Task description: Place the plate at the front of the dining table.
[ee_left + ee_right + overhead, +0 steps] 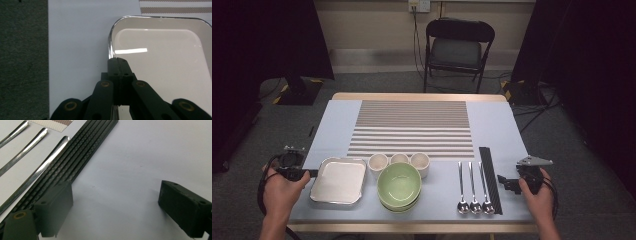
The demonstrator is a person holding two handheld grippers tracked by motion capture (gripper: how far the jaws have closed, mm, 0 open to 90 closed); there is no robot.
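— Left tool?
— Closed tight on the left rim of the metal tray, jaws pressed together over its edge.
— Tray's place?
— Flat on the table, near-left, just beside the green bowl.
— Right tool?
— Wide open, empty, just right of the black chopsticks and spoons.

The right gripper has its jaws wide apart over bare tablecloth. Black chopsticks run from 7 toward 12 o'clock, touching the left jaw; three spoons' handles lie at 10 o'clock.
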